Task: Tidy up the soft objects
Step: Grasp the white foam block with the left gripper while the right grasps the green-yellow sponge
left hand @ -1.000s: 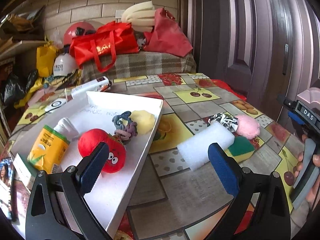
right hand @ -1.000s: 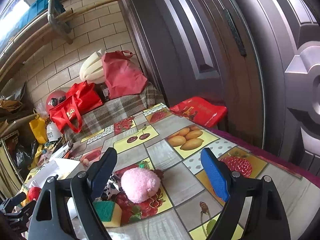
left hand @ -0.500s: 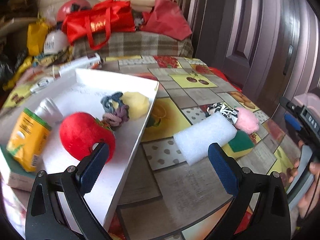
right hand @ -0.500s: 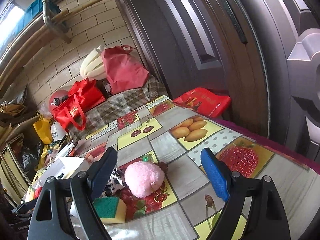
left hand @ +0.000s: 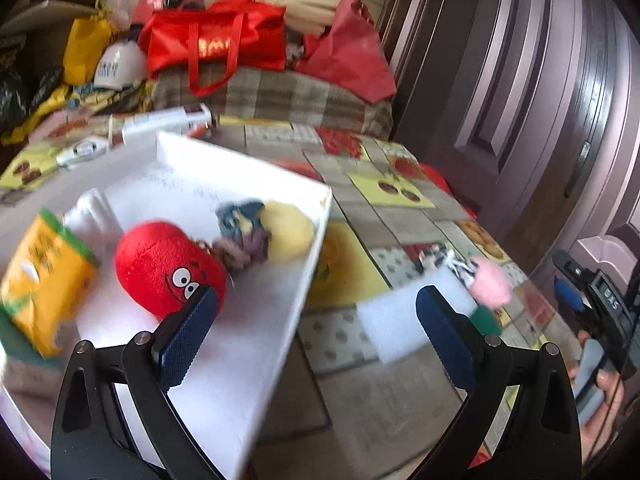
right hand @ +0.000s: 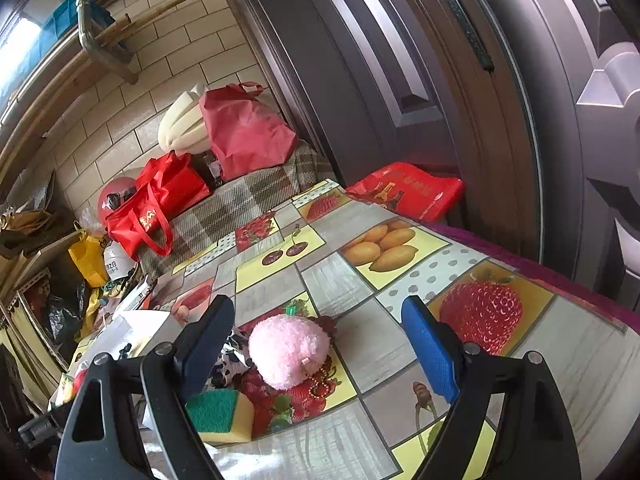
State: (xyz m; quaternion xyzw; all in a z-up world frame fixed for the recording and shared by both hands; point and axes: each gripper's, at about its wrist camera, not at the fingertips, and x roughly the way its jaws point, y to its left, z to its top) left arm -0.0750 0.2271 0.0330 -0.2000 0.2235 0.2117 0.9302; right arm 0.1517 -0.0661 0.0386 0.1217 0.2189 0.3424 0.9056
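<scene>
A white tray (left hand: 256, 320) holds a red plush with eyes (left hand: 168, 268), a yellow soft ball (left hand: 290, 230), a knotted rope toy (left hand: 244, 236) and a yellow pack (left hand: 44, 280). My left gripper (left hand: 312, 332) is open and empty over the tray's right edge. On the table lie a white foam block (left hand: 396, 320), a pink plush (right hand: 288, 350), a black-and-white fabric piece (right hand: 230, 354) and a green-yellow sponge (right hand: 222, 414). My right gripper (right hand: 316, 348) is open and empty, its fingers either side of the pink plush, just short of it.
The table has a fruit-patterned cloth (right hand: 360, 280). Red bags (left hand: 216, 40) and helmets sit on a checked bench behind it. A dark door (right hand: 440, 80) stands at the right. A red bag (right hand: 404, 192) lies past the table's far edge.
My left gripper has swung left and closer to the tray; the view is blurred. My right gripper has moved a little closer to the pink plush. Both stay open.
</scene>
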